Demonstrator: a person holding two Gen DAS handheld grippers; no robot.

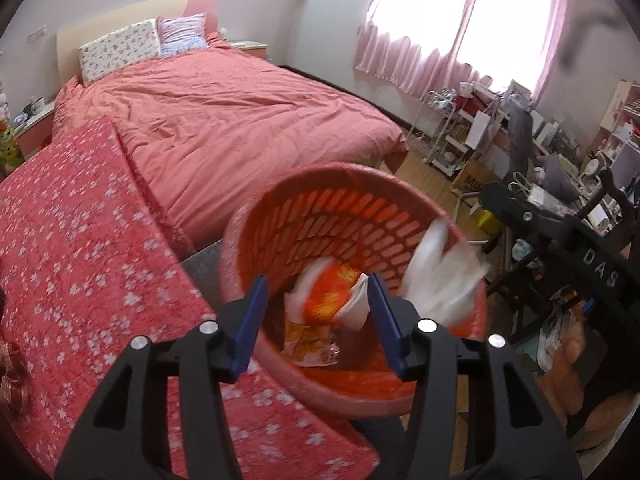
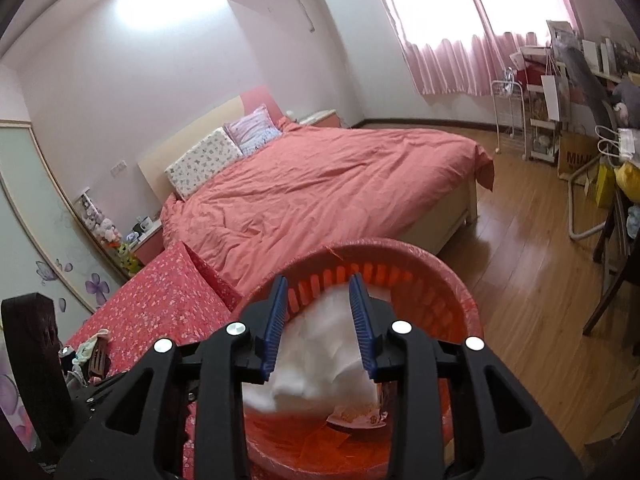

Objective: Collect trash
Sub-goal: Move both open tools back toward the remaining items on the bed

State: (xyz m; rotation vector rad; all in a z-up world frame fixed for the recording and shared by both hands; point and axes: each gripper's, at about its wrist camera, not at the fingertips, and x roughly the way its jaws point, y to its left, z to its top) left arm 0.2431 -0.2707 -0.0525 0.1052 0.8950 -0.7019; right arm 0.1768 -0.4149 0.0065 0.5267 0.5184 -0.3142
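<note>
We are standing over the orange basket (image 1: 320, 208) at the foot of the bed (image 1: 240, 112), and we are judging this to be the drop step of collecting trash: both tongs are hanging above the basket's open mouth. Our left gripper (image 1: 316, 320) is pointing down into it with its jaws spread and nothing between the blue pads (image 1: 252, 320); straight below them an orange-and-white wrapper (image 1: 332, 300) is lying on the basket floor with other crumpled packets. Our right gripper (image 2: 318, 328) is hovering over the near side of the rim (image 2: 400, 248), its jaws partly parted, and the white crumpled trash (image 2: 320, 360) is showing blurred between and below them. From the left wrist view that same white wad is smeared against the basket's right inner wall, so we are reading it as leaving the pads or already falling, though the blur is keeping us from saying whether a pad is touching it. The floral quilt (image 1: 80, 240) is lying just beside the basket. Next we are expecting to need the white wad fully clear of the right jaws and inside the wall, not hung on the rim, then both tongs lifted out and turned toward whatever litter is left in the room; none is plainly showing in these views.
</note>
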